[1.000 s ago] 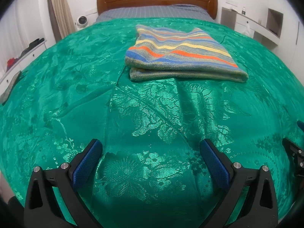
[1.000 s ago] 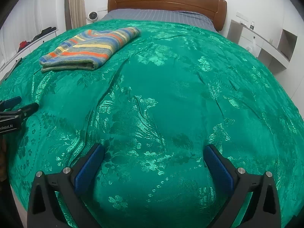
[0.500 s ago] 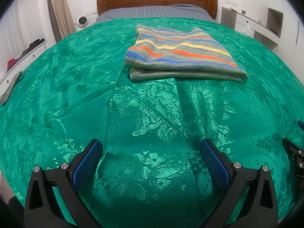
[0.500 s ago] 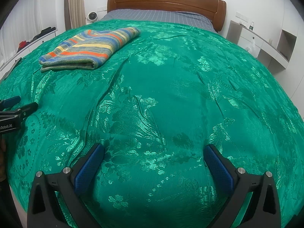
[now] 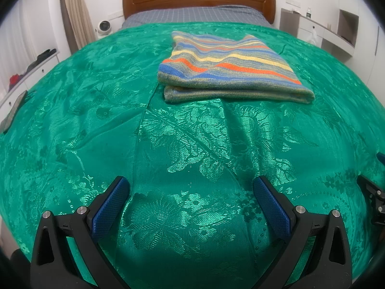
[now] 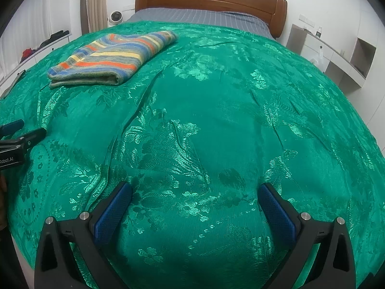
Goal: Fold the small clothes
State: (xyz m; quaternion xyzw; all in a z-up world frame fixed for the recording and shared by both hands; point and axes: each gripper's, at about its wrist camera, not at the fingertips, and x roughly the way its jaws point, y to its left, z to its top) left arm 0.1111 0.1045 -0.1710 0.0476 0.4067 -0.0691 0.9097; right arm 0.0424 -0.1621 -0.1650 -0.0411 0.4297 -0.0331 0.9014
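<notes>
A striped knit garment (image 5: 228,69) lies folded flat on the green bedspread (image 5: 96,101), toward the head of the bed. It also shows at the upper left in the right wrist view (image 6: 113,57). My left gripper (image 5: 191,187) is open and empty, low over the bedspread well short of the garment. My right gripper (image 6: 197,193) is open and empty over the bedspread, to the right of the garment. The left gripper's tips show at the left edge of the right wrist view (image 6: 24,134).
A wooden headboard (image 5: 197,0) and a grey striped sheet (image 5: 192,15) are at the far end. White shelving (image 5: 336,33) stands on the right, a low white cabinet (image 5: 26,77) on the left. A small white fan (image 5: 104,27) stands beside the bed.
</notes>
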